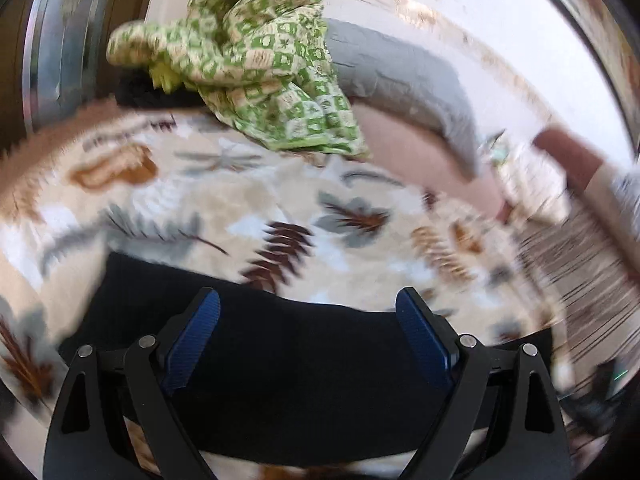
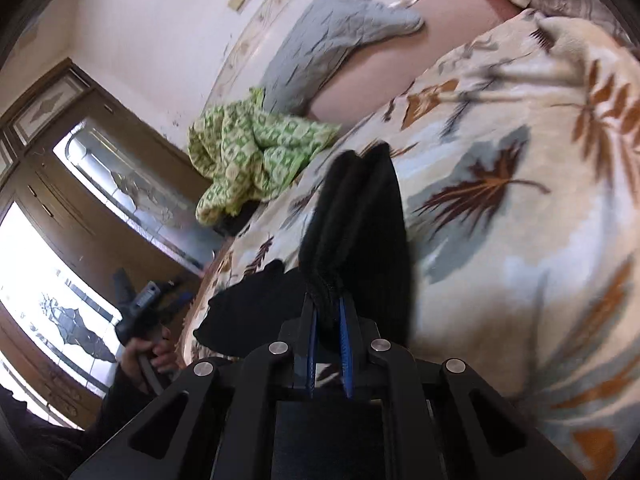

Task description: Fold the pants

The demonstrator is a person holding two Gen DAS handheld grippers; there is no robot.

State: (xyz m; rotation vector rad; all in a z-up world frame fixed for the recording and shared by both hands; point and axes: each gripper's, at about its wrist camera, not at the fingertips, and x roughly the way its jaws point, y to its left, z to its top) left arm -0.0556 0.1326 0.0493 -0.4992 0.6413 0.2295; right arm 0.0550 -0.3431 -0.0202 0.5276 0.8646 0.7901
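The black pants (image 1: 280,360) lie on a leaf-patterned blanket (image 1: 240,200) that covers the bed. My left gripper (image 1: 308,312) hovers above the pants with its blue pads wide apart and nothing between them. In the right wrist view my right gripper (image 2: 328,316) is shut on a bunched edge of the black pants (image 2: 360,216), and the cloth rises from the jaws and drapes over the blanket (image 2: 520,200). A hand (image 2: 156,354) holding the other gripper's handle shows at the lower left of that view.
A crumpled green-and-cream checked cloth (image 1: 260,64) lies at the far side of the bed, beside a grey quilted cover (image 1: 408,88) and a pink sheet (image 1: 400,148). A wooden wardrobe with mirrored doors (image 2: 80,200) stands left of the bed.
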